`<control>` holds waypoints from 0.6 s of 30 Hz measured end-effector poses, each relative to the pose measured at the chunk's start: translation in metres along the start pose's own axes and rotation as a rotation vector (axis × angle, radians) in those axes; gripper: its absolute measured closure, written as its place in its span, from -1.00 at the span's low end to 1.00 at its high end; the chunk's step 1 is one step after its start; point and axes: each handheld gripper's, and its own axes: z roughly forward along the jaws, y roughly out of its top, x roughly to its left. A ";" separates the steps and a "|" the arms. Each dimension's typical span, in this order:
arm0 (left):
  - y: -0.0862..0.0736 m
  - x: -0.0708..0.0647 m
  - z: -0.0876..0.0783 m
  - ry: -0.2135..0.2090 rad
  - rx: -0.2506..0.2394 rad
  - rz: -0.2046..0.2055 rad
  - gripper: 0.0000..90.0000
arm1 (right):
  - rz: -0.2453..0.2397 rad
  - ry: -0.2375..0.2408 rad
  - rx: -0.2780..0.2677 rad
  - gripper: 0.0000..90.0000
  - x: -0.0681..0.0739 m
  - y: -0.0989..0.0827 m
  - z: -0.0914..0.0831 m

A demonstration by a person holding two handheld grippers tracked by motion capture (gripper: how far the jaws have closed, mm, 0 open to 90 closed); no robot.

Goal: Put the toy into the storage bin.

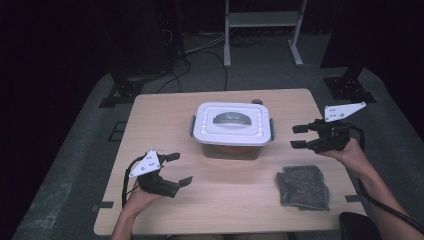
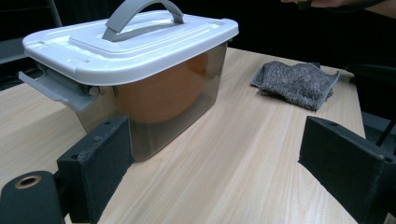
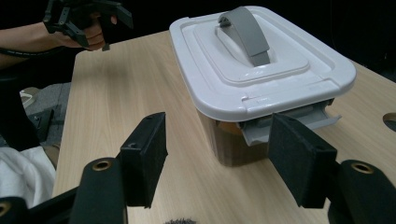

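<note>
Facing the lidded box (image 1: 232,129), right gripper (image 1: 299,136) gapes (empty)

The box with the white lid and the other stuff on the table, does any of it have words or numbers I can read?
No, there are none to read.
The lid of the box is plain white with a plain grey handle: no words.
The grey cloth has no tag in sight.
The grey plates on the left gripper and right gripper show small holes, no writing.
</note>
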 end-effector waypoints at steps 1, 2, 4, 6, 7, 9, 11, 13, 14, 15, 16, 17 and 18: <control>0.000 0.000 0.000 0.000 0.000 0.001 -0.81 | 0.005 -0.002 -0.004 -0.20 0.001 -0.003 -0.001; 0.000 0.000 0.000 0.000 0.000 0.001 -0.81 | 0.005 -0.002 -0.004 -0.20 0.001 -0.003 -0.001; 0.001 0.000 0.001 0.000 0.001 0.000 -0.81 | 0.006 -0.007 -0.004 -0.21 0.002 -0.007 -0.002; 0.001 -0.001 0.001 -0.001 -0.001 0.000 -0.81 | 0.008 -0.008 -0.006 -0.21 0.003 -0.009 -0.003; 0.001 -0.001 0.001 -0.001 0.000 0.001 -0.81 | 0.013 -0.012 -0.005 -0.23 0.003 -0.011 -0.004; 0.002 -0.001 0.001 0.000 -0.006 -0.001 -0.81 | 0.012 -0.016 -0.008 -0.23 0.005 -0.013 -0.005; 0.002 0.000 0.001 0.002 -0.006 0.003 -0.81 | 0.013 -0.016 -0.006 -0.23 0.005 -0.013 -0.005; 0.002 0.000 0.001 0.002 -0.007 0.006 -0.81 | 0.017 -0.018 -0.011 -0.23 0.006 -0.015 -0.007; 0.002 0.001 0.001 0.001 -0.006 0.006 -0.81 | 0.017 -0.018 -0.012 -0.23 0.006 -0.016 -0.007; 0.003 0.001 0.001 0.001 -0.005 0.008 -0.81 | 0.021 -0.020 -0.010 -0.24 0.006 -0.017 -0.008; 0.003 0.001 0.002 -0.001 -0.006 0.005 -0.81 | 0.020 -0.021 -0.013 -0.24 0.006 -0.018 -0.008; 0.003 0.001 0.002 -0.003 -0.005 0.006 -0.81 | 0.025 -0.023 -0.013 -0.24 0.007 -0.020 -0.009; 0.003 0.001 0.003 -0.003 -0.006 0.005 -0.81 | 0.026 -0.025 -0.013 -0.24 0.007 -0.021 -0.010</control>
